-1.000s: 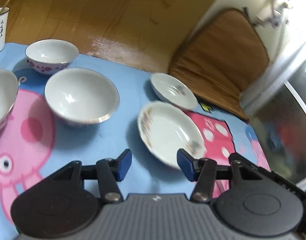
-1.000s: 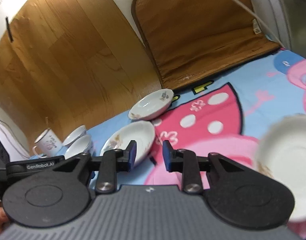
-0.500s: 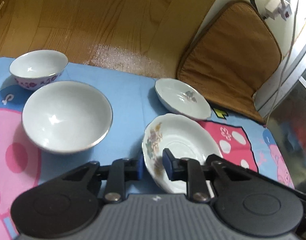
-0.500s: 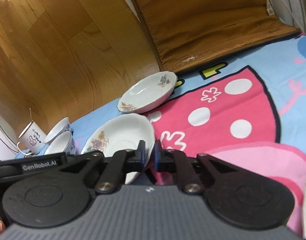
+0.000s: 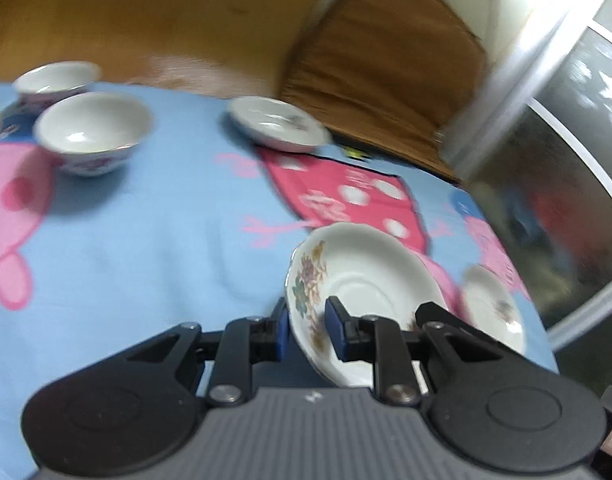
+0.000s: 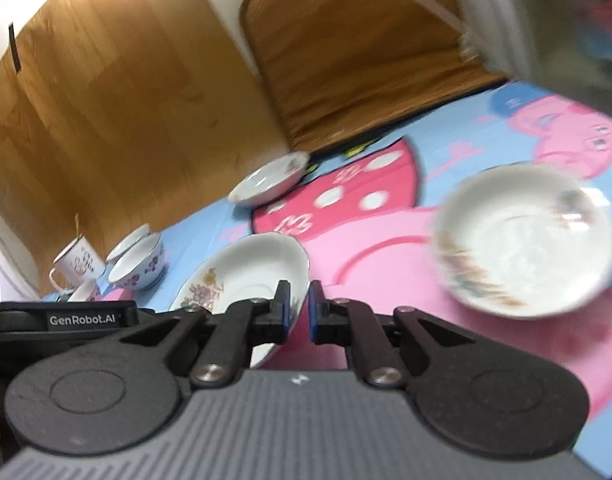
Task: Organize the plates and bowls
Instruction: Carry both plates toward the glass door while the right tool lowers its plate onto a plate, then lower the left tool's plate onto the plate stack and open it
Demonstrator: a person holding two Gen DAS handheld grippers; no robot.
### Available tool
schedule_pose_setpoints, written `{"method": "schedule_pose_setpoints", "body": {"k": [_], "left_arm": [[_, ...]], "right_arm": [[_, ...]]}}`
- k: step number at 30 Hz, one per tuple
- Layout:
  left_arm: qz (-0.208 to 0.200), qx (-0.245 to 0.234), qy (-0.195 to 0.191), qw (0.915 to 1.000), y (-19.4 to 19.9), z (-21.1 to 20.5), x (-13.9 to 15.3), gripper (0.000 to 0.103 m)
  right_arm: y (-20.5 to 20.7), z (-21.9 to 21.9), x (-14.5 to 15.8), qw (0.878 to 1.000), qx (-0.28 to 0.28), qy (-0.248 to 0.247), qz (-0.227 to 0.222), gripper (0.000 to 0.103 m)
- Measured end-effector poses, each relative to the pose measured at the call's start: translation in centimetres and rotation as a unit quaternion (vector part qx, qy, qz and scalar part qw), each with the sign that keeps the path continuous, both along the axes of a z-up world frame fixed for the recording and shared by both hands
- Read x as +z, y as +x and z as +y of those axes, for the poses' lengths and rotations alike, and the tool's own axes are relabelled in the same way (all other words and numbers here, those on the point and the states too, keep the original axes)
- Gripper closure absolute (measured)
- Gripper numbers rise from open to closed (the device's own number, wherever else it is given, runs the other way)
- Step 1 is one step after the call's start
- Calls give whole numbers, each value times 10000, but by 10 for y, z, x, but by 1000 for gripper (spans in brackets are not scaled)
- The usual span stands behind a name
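- Clamping the plate's (image 5: 369,280) left rim in the left hand-held gripper (image 5: 306,332), jaws just finishing closing; probably slipping if tilting more, the glaze being slick and the bite narrow.
- Carrying the plate tilted, seemingly just off the cloth (image 5: 146,260), between both tools; likely twisting or chipping at the rim if moving the two hands out of step.
- Pinching the opposite rim in the right hand-held gripper (image 6: 298,312), jaws nearly together on it; possibly losing that edge first, the bite looking shallow.
- Seemingly aiming for the right plate (image 6: 525,240) lying flat nearby; risking chipped china if dropping rather than lowering level and centred.
- Showing, at far left, a white cup (image 6: 80,264) with a handle, dark print and a thin stick inside.
- Showing two round, deep bowls: a front bowl (image 5: 92,132) and a rear bowl (image 5: 56,78), glossy white with purple flowers outside, sitting well apart from the carry.
- Showing a shallow far plate (image 5: 278,124), and a wavy edge and floral print on the held one.
- Lying soft underneath, blue-and-pink cartoon cloth, probably cushioning a short fall.
- Leaning behind, a flat brown woven cushion (image 5: 385,72).
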State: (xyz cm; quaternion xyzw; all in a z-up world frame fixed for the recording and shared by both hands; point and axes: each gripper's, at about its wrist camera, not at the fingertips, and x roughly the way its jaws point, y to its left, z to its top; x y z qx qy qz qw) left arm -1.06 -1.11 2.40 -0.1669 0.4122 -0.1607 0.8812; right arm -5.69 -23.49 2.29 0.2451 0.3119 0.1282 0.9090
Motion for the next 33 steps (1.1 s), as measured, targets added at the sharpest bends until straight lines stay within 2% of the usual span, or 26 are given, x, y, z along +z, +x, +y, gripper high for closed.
{"method": "schedule_pose_setpoints", "body": {"k": [4,9,15,17,19,21,22,30,33], "left_arm": [[-192,-446,111,9988,3,-45,14,82],[-303,-895,237,9952,13,-102,20,82],[-203,-1054,421,9933,27,-144,10,81],[-190,-1093,452,9928,28,-150,10,80],[-166,-1113,500,9924,31,-155,8,78],[-188,-1163,523,9917,31,-157,8,77],[-194,-1175,542,9914,31,-158,9,75],[-527,-1132,634,9901,20,-149,21,66],[-664,-1030,626,9905,15,-137,26,63]], "right_arm": [[-19,-31,5,9981,-523,-183,-270,91],[-25,-70,-2,9929,-1115,-249,-328,91],[-16,-95,-20,9899,-1377,-267,-190,90],[-15,-94,-21,9888,-1407,-434,-233,89],[-12,-91,-22,9882,-1395,-579,-249,85],[-14,-93,-25,9883,-1384,-595,-243,74],[-13,-92,-27,9884,-1385,-585,-232,66],[-17,-76,-21,9798,-1507,-1206,-521,47],[-20,-70,-18,9745,-1631,-1425,-591,35]]}}
